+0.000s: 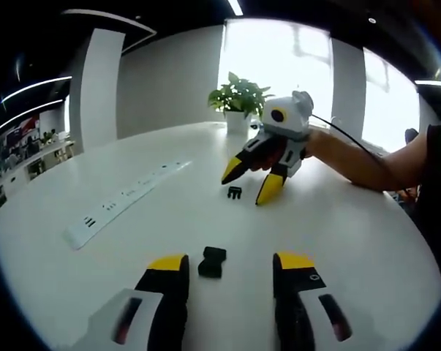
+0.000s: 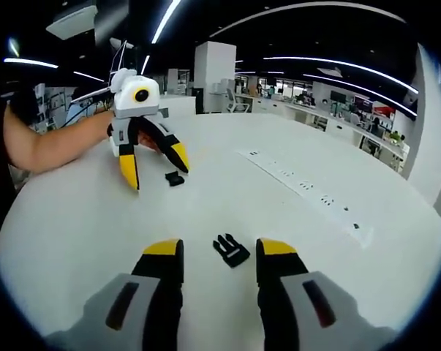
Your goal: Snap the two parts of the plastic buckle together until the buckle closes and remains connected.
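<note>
The buckle lies in two black pieces on the white table (image 1: 169,161). The socket piece (image 1: 212,261) rests flat between the jaws of my left gripper (image 1: 231,265), which stands open and touches nothing. From the right gripper view, that socket piece (image 2: 175,178) sits just beside the left gripper (image 2: 156,172). The pronged piece (image 2: 231,250) lies between the spread jaws of my right gripper (image 2: 220,250), also open. In the left gripper view the pronged piece (image 1: 235,193) sits just below the right gripper (image 1: 248,186). The two pieces lie apart.
A long white power strip (image 1: 125,197) (image 2: 308,186) lies flat on the table to one side. A potted plant (image 1: 238,102) stands at the far edge. A person's forearm (image 1: 366,157) (image 2: 52,142) reaches in behind each gripper. Office desks fill the background.
</note>
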The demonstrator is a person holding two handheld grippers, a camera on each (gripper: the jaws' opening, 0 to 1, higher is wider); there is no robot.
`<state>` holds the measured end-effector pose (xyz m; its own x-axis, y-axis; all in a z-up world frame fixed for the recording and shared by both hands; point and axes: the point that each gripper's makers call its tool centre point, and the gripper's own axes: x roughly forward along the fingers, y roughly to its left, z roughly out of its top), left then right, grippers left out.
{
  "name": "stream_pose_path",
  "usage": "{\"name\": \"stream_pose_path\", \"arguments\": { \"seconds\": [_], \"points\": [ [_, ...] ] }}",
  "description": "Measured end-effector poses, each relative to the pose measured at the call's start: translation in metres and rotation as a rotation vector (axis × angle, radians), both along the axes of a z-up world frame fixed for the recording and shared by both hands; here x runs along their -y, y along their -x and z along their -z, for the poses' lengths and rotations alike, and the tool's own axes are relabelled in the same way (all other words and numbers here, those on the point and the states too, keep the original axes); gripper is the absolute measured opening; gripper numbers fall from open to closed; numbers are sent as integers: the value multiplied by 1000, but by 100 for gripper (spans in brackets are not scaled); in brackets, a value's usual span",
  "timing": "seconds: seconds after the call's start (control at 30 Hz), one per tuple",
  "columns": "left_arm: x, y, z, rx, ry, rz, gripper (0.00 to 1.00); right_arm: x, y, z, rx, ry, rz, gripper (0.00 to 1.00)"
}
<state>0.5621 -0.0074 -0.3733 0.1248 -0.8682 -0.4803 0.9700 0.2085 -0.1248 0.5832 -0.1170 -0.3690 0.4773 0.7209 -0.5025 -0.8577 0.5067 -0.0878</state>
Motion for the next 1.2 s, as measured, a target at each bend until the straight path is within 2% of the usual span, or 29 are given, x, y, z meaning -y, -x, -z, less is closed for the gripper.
{"name": "stream_pose_path", "arguments": {
  "seconds": [0.4, 0.57, 0.77, 0.9, 1.0, 1.2],
  "points": [
    [0, 0, 1, -3, -1, -3, 44, 2, 4, 3, -21, -3, -14, 37],
    [0, 0, 2, -1, -5, -2, 44, 0, 9, 4, -48, -11, -33, 28],
    [0, 1, 1, 0, -4, -4, 44, 0, 10, 4, -51, -13, -30, 28],
    [-2, -2, 2, 8, -7, -17, 41, 0, 9, 4, -52, -15, -30, 28],
    [-3, -4, 1, 3, 3, -27, 38, 0, 12, 5, -68, -23, -42, 23],
    [-2, -4, 1, 5, 0, -24, 37, -1, 9, 5, -67, -26, -33, 24]
  ]
}}
